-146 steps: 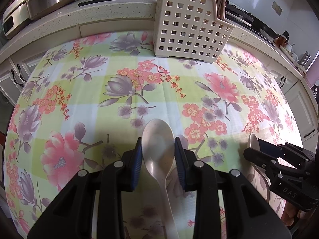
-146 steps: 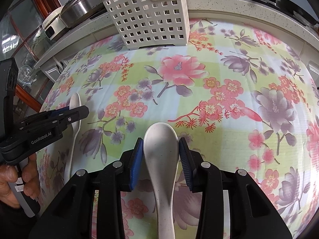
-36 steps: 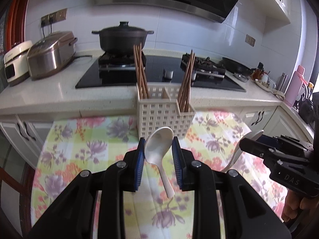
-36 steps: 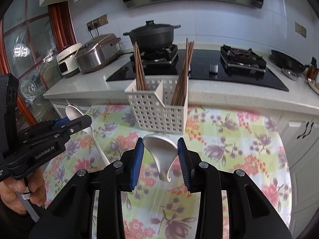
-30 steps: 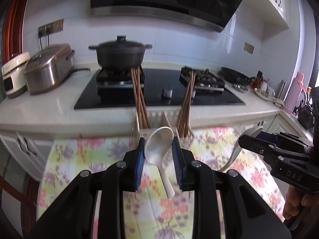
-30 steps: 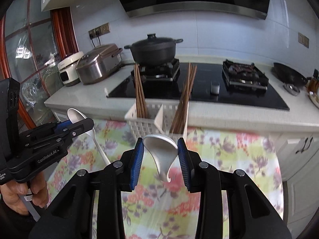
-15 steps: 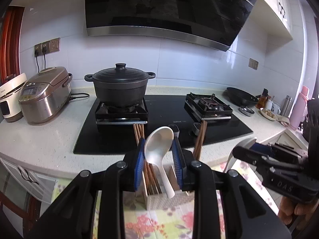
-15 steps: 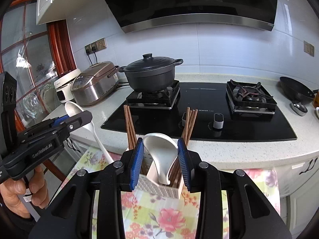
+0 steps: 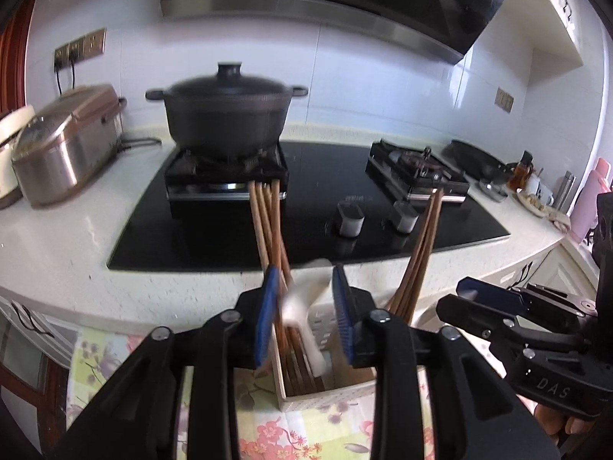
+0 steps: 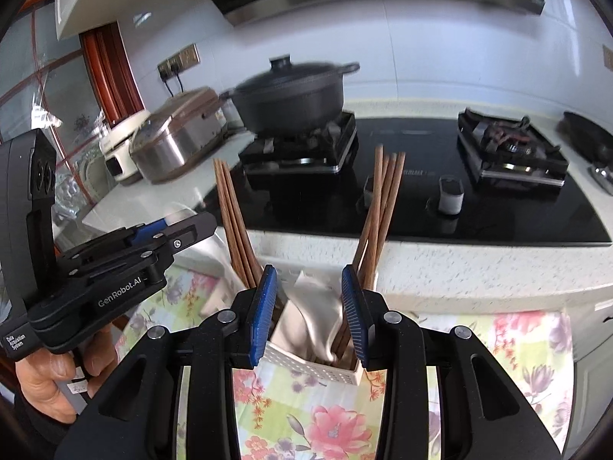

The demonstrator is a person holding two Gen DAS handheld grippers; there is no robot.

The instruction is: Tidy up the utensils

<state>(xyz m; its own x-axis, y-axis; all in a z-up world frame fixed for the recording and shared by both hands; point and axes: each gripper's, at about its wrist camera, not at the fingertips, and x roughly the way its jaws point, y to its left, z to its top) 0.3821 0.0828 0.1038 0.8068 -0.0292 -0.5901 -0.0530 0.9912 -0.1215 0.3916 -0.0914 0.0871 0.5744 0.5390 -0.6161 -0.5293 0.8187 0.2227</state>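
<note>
A white slotted utensil holder [image 9: 325,391] [image 10: 306,364] stands on the floral tablecloth, with brown chopsticks [image 9: 268,222] [image 10: 383,191] in its left and right compartments. In the left wrist view my left gripper [image 9: 304,306] is open above the holder, and a blurred white spoon [image 9: 306,314] drops between its pads into the holder. In the right wrist view my right gripper [image 10: 308,303] is open above the holder, and a white spoon [image 10: 314,314] sits bowl-up in the holder between its pads. Each gripper shows in the other's view, the right one [image 9: 479,299] and the left one [image 10: 180,230].
Behind the table a counter carries a black hob [image 9: 306,207] with a black lidded pot [image 9: 226,115] [image 10: 295,96]. A metal rice cooker [image 9: 65,145] [image 10: 176,138] stands at the left. Bottles and small items [image 9: 536,188] sit at the far right.
Both grippers have opened and moved closer over the holder. Both spoons have left the pads and gone down into the holder; the left one is still falling.
</note>
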